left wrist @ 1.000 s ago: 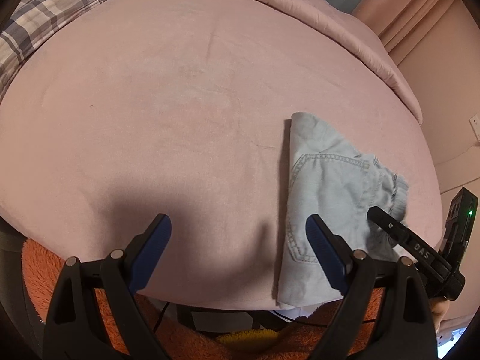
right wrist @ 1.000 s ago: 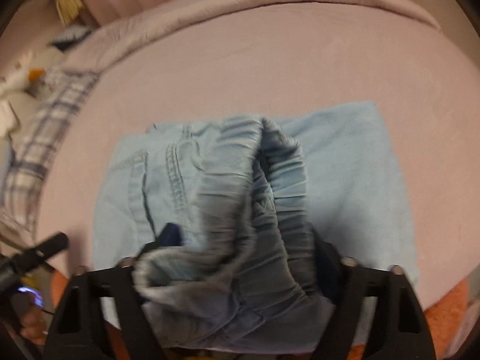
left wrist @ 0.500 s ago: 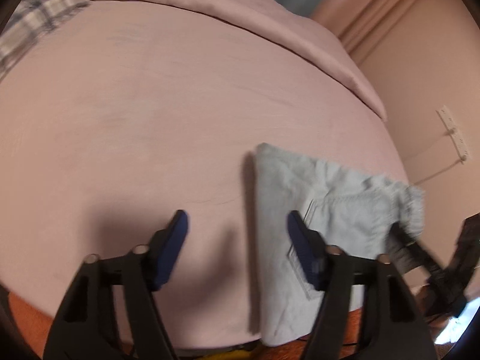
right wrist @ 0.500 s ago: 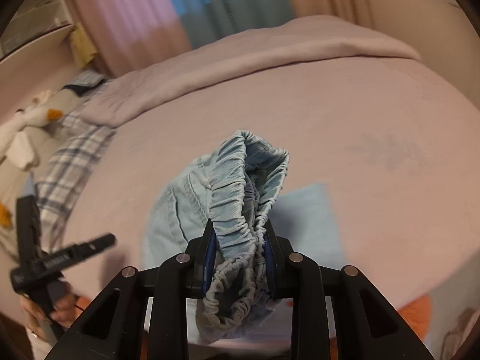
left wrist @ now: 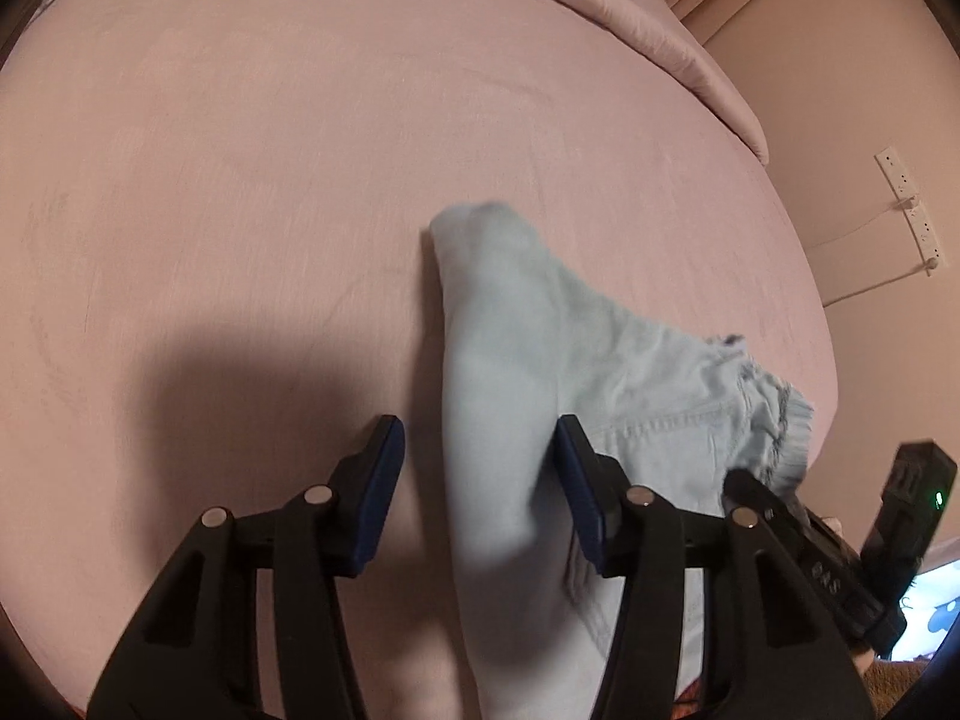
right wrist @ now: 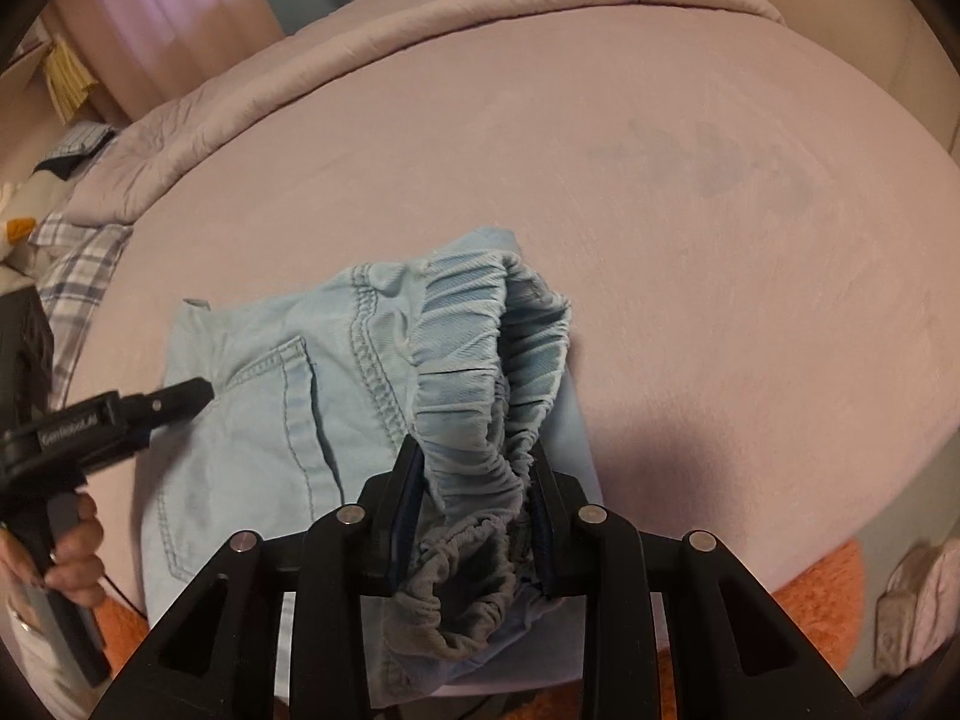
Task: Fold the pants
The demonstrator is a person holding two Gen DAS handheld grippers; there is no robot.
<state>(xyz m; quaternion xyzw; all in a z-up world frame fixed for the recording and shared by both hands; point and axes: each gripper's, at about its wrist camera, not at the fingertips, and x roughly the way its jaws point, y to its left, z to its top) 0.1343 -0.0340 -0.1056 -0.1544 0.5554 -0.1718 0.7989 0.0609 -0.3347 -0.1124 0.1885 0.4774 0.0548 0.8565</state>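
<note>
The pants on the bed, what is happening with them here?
A person is folding light blue pants on a pink bed. The right tongs are shut on the gathered waistband. The left tongs straddle a raised fold of the pants; their jaws are closing and do not yet pinch it.

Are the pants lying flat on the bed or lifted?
Partly lifted: the right gripper pinches the elastic waistband up, while the rest of the pants lies on the bed.
</note>
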